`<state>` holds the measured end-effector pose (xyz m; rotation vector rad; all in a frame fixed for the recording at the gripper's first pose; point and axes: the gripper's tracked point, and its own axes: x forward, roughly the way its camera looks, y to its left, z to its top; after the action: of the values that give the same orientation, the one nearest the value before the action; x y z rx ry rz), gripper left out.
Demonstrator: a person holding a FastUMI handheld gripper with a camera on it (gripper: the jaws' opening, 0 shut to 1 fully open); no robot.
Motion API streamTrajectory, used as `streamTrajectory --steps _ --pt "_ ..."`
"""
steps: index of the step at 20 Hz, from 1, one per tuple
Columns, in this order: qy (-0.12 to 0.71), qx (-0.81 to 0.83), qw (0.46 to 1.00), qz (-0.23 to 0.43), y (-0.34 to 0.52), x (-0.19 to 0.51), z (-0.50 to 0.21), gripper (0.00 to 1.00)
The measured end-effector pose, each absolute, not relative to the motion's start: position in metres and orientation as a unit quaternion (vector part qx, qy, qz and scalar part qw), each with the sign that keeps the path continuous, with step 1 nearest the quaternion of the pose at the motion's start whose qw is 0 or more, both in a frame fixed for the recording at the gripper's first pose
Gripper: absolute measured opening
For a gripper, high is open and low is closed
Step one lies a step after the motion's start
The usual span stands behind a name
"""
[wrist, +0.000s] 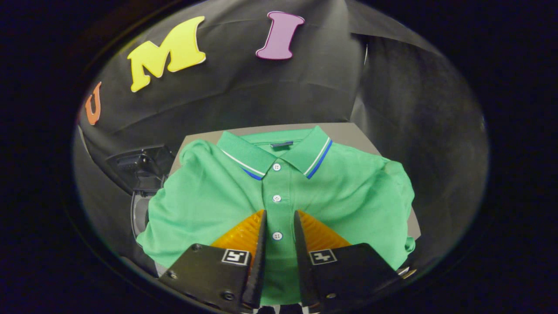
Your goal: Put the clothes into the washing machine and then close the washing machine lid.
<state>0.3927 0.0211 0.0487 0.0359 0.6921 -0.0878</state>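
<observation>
Black cloth wall behind, grey table top (348,133) in front of it, mostly covered by a green polo shirt (209,196). Shirt lies flat, front side up, collar (244,152) at the far end toward the wall, sleeves folded in at both sides. Collar has white and blue edge stripes; button placket (277,198) runs down the shirt's middle with three white buttons showing. Gripper (279,220) sits over the near half of the shirt, fingers part open with a narrow gap, straddling the placket; the lowest button (277,236) shows in that gap. Fingers are not pinching the fabric (contact with the cloth underneath can't be judged from this angle). Left of the shirt, beside its left sleeve, a dark machine part (141,168) with a round rimmed opening (138,213) below it, partly hidden by the shirt's edge; can't tell what it is.
</observation>
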Motion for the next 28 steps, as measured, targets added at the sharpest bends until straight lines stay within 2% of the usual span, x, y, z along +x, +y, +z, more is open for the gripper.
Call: streamTrajectory --steps 1,2,4,6,9,15,28 --pt "0.34 0.016 0.939 -0.043 0.021 0.395 0.054 0.33" --pt "0.339 0.018 0.94 -0.043 0.022 0.396 0.049 0.2" --pt "0.334 0.017 0.942 -0.033 0.02 0.398 0.046 0.09" --pt "0.329 0.014 0.944 -0.022 0.02 0.397 0.048 0.07" --pt "0.31 0.038 0.95 -0.005 0.024 0.395 0.053 0.05" --pt "0.227 0.037 0.973 0.035 0.036 0.367 0.11 0.05" --pt "0.071 0.063 0.985 0.141 0.139 0.274 0.25 0.05"
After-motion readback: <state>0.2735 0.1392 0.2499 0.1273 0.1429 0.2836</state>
